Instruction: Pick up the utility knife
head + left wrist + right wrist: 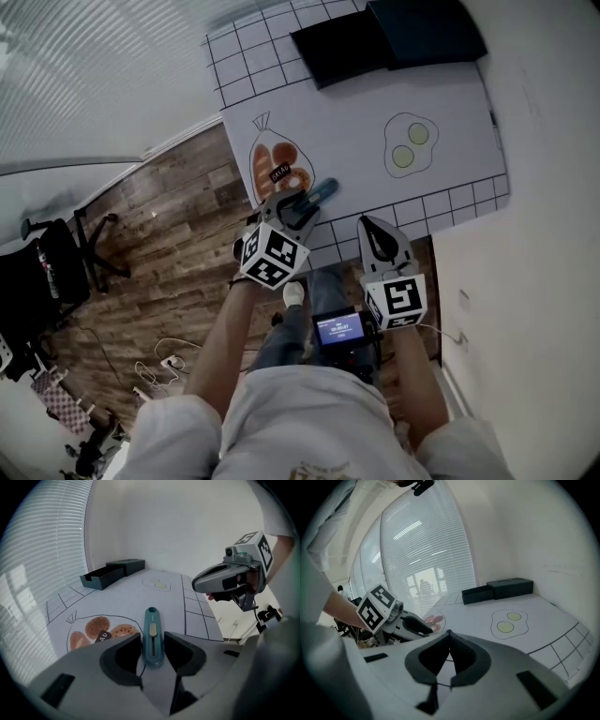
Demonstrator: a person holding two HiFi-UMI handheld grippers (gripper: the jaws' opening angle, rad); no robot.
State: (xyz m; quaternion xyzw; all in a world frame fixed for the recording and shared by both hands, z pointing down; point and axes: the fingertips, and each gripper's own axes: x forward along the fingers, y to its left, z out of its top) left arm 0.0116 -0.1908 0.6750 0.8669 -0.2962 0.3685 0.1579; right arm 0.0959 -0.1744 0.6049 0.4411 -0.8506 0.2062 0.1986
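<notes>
One utility knife (152,623), left hand-held gripper (152,641) spread astride; right hand-held gripper (449,633) — closed

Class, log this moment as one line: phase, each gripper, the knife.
phase: pre-grasp | left gripper: open, jaws astride utility knife | right gripper: shut, empty | utility knife: flat on mat
</notes>
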